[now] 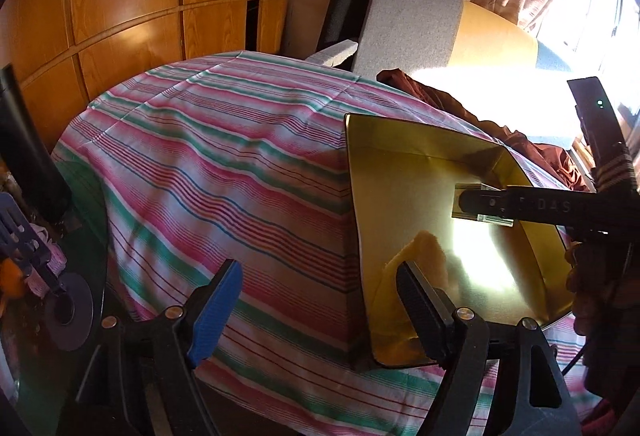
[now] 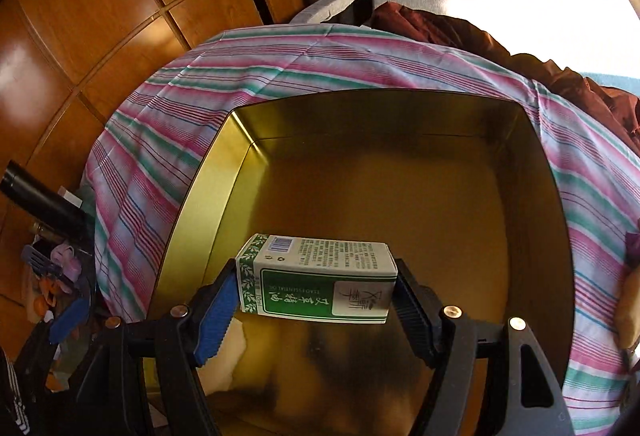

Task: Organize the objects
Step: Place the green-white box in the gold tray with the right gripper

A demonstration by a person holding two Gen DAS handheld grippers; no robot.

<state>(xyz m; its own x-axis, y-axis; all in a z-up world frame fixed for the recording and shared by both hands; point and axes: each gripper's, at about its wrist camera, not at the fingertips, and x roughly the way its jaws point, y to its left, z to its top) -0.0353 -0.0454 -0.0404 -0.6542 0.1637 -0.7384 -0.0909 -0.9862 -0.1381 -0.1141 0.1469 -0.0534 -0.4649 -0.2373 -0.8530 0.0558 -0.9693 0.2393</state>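
- Nearest your right-wrist camera, the right claw clamps the small white-and-green cardboard carton by its two ends, blue pad on one, black pad on the other.
- That carton hangs over the open gold metal tin, above its near floor and not yet set down.
- The tin looks empty inside, so by my reading the sorting has barely begun; this carton would be the first thing in.
- Your left claw stands wide and empty, its black finger over the tin's near corner.
- The tin rests on the pink-and-green striped cloth covering the counter.
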